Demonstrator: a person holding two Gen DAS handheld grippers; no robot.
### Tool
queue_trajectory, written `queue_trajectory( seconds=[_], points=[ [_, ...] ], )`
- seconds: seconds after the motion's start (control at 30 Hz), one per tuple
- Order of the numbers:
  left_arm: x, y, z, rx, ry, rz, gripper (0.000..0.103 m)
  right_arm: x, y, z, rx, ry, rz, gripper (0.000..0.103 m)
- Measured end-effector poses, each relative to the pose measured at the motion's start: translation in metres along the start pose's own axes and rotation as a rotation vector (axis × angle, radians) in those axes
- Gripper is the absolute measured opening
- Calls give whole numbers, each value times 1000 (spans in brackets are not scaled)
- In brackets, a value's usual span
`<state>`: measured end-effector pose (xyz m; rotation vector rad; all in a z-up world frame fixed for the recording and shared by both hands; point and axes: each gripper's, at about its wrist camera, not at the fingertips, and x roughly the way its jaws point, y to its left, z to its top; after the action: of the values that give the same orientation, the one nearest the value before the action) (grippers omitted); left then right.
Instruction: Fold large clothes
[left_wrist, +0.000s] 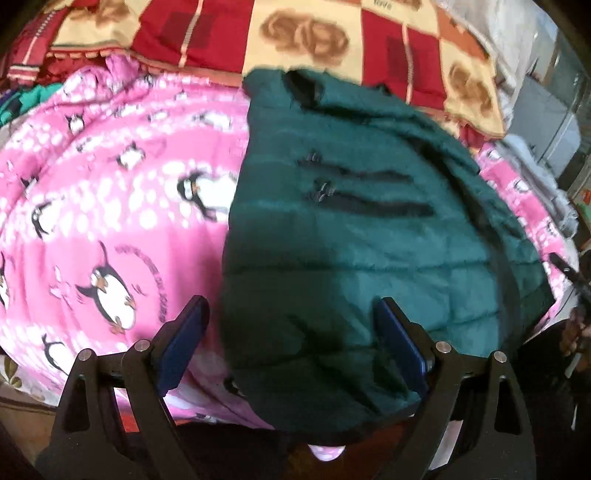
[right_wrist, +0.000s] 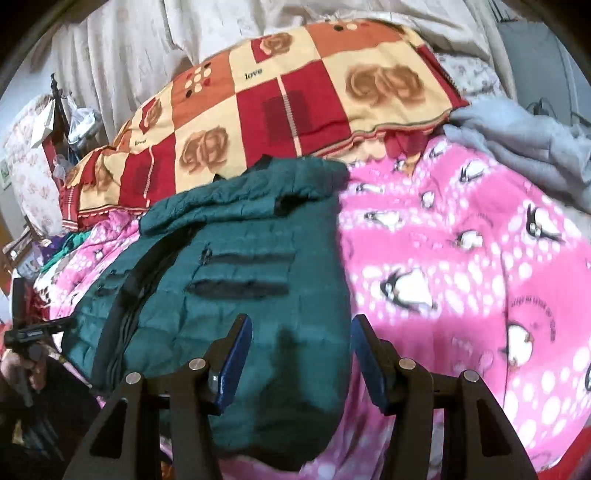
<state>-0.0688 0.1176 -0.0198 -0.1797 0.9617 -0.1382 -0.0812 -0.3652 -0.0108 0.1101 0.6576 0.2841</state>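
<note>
A pink penguin-print blanket (left_wrist: 110, 206) covers the bed before us, with a red-and-cream patchwork quilt (right_wrist: 280, 99) heaped along its far side and a grey cloth (right_wrist: 524, 144) bunched at the far right. On the blanket, centre, lies the dark green quilted jacket (right_wrist: 236, 280) we mean to fold, front up, collar toward the quilt, hem hanging near us over the bed's edge. Our left gripper (left_wrist: 291, 347) hovers over the jacket's near left edge, fingers spread wide and empty; our right gripper (right_wrist: 301, 354) hovers over its near right edge, fingers parted and holding nothing. We judge the risk to be the slick, puffy fabric: a shallow pinch could catch only the top layer or snag the blanket beneath, dragging both and spoiling the fold.
</note>
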Motion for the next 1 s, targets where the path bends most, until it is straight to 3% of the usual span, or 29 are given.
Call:
queue_trajectory(
  seconds=[0.13, 0.3, 0.37, 0.43, 0.53, 0.57, 0.67, 0.77, 1.0],
  points=[
    [7, 7, 0, -78, 15, -26, 92, 0, -3, -12, 2, 26, 4, 54],
    [8, -5, -2, -37, 14, -32, 92, 15, -14, -20, 74, 91, 45, 54],
    [9, -3, -2, -35, 17, -36, 92, 27, -22, -25, 136, 156, 59, 54],
    [10, -1, -2, -41, 17, -41, 92, 34, -31, -29, 229, 191, 141, 54],
    [6, -2, -2, -30, -9, -59, 84, 21, -29, -24, 249, 126, 288, 54],
    [4, -5, -2, -16, -17, -58, 84, 18, -26, -23, 236, 112, 301, 54],
    [7, -9, -2, 0, -18, -39, 84, 35, -25, -30, 232, 183, 197, 54],
    [14, -6, 0, -30, -4, -45, 87, 45, -29, -30, 277, 188, 213, 54],
    [18, -9, -3, -33, -37, -40, 94, 51, -17, -28, 278, 208, 154, 58]
  ],
)
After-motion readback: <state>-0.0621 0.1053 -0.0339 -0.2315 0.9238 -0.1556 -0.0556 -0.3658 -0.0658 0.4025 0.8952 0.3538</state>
